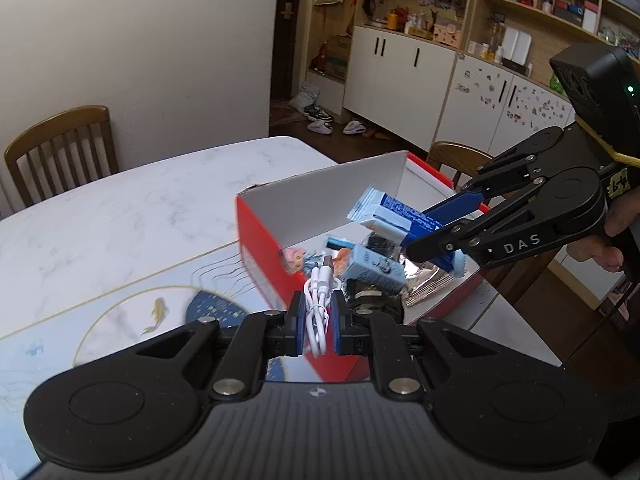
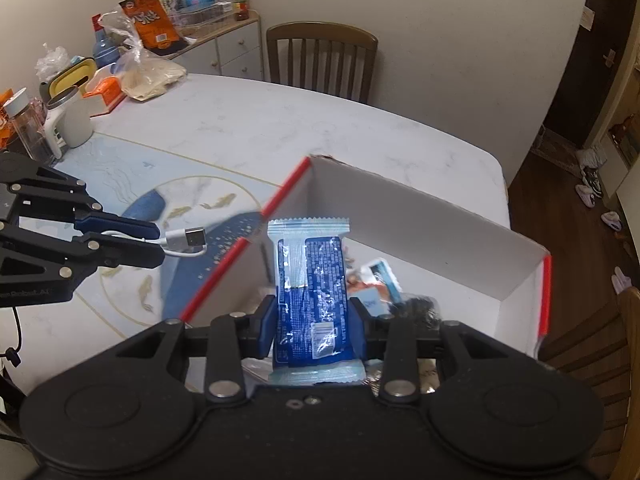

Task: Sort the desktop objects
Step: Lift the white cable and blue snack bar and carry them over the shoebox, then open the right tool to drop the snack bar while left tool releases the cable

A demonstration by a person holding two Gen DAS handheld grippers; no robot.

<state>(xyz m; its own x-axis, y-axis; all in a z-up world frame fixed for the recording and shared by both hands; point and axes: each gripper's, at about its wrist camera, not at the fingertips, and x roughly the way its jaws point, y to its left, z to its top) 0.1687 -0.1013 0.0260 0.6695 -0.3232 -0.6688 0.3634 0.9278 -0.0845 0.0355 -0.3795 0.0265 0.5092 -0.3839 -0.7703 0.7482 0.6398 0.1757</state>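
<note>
A red box (image 1: 256,240) with white inner walls (image 2: 400,216) stands on the table and holds several small packets and a silver foil pack (image 1: 424,280). My left gripper (image 1: 318,320) is shut on a coiled white USB cable (image 1: 318,300), held just at the box's near corner; its metal plug (image 2: 192,237) sticks out past the fingers. My right gripper (image 2: 312,320) is shut on a blue and white snack packet (image 2: 310,280), held above the box's inside. In the left wrist view that packet (image 1: 384,212) hangs over the box contents.
A blue fish-pattern mat (image 2: 168,208) lies left of the box on the white marble table (image 1: 120,208). Jars, a white mug (image 2: 72,120), bags and snack packs crowd the far left of the table. Wooden chairs (image 2: 320,60) stand at the table's edges.
</note>
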